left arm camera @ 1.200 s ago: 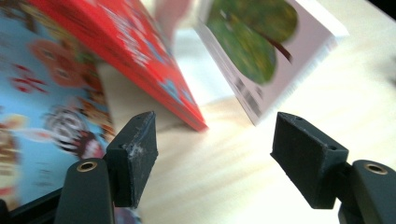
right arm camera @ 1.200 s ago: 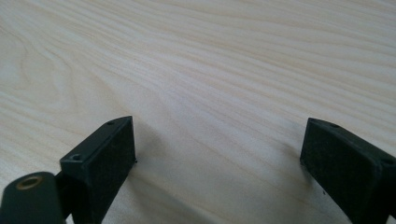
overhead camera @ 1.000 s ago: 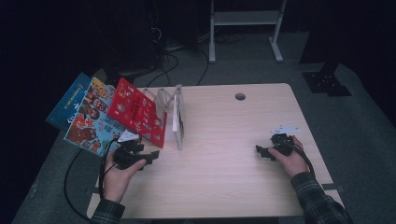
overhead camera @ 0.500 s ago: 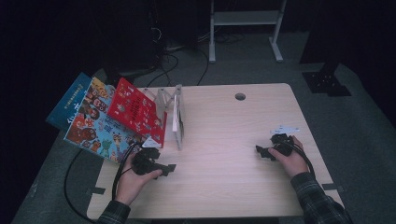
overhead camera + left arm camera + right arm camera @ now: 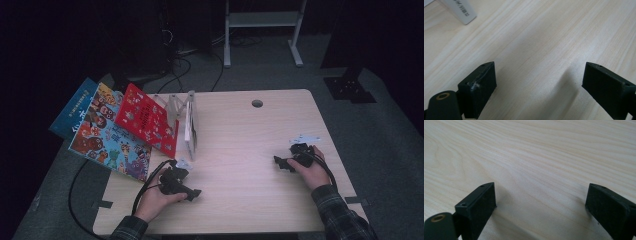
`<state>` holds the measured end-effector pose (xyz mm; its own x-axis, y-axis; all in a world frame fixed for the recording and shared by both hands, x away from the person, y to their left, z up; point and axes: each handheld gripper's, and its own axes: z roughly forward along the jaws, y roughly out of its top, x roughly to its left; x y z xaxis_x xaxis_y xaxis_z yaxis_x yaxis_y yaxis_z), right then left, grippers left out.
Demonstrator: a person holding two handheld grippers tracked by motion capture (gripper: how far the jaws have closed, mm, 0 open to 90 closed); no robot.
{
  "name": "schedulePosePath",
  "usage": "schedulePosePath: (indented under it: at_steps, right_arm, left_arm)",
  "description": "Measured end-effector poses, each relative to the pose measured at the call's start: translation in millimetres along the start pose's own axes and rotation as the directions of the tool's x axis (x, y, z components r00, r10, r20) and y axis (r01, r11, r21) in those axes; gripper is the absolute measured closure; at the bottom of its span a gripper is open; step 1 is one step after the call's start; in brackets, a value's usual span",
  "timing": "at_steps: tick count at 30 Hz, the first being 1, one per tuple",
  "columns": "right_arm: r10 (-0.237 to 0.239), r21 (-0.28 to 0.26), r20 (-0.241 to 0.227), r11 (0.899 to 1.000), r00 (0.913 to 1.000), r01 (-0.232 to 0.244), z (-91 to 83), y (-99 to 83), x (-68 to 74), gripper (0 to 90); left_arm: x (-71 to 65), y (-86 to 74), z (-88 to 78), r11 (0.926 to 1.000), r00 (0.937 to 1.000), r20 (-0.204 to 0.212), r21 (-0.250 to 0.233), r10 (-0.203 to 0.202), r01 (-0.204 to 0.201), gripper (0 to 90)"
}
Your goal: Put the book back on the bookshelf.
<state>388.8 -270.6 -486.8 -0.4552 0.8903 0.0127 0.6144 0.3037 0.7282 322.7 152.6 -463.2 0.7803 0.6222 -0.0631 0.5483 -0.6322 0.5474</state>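
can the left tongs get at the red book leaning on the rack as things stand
Probably yes. The left tongs are open with nothing between the jaws, and only bare table lies between them and the red book, which leans on the rack just beyond, its lower corner facing the hand.

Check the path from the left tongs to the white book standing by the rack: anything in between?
Nothing visible. The left tongs are open and empty, and only bare table lies between them and the upright white book. The red book leans further left, off that line.
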Motion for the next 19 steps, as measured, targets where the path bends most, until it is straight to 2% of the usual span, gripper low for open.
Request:
schedulePosePath:
  at_steps: [3,5,6,9,11,19]
  right_arm:
    - [0.000,0.000,0.000,1.000,1.0000,0.000,0.0,0.0,0.0,8.5]
    - [0.000,0.000,0.000,1.000,1.0000,0.000,0.0,0.0,0.0,8.4]
    - [0.000,0.000,0.000,1.000,1.0000,0.000,0.0,0.0,0.0,8.5]
    - [-0.001,0.000,0.000,1.000,1.0000,0.001,0.0,0.0,0.0,8.4]
    - [0.000,0.000,0.000,1.000,1.0000,0.000,0.0,0.0,0.0,8.5]
    - [-0.001,0.000,0.000,1.000,1.0000,0.001,0.0,0.0,-0.1,8.4]
  left_arm:
    - [-1.1,-1.7,2.5,0.9989,0.9989,-0.009,-0.010,0.046,-0.046,6.8]
    - [-2.4,-4.2,6.2,0.9946,0.9944,-0.030,-0.021,0.101,-0.102,2.2]
    - [-2.3,-5.3,7.6,0.9931,0.9935,-0.024,-0.033,0.111,-0.112,0.3]
    - [-2.6,-10.1,8.5,0.9899,0.9934,-0.022,-0.085,0.112,-0.114,0.0]
    - [-2.1,-15.2,9.4,0.9842,0.9932,-0.020,-0.134,0.115,-0.116,0.0]
    - [-0.4,-18.8,10.4,0.9764,0.9913,-0.009,-0.172,0.131,-0.131,0.0]
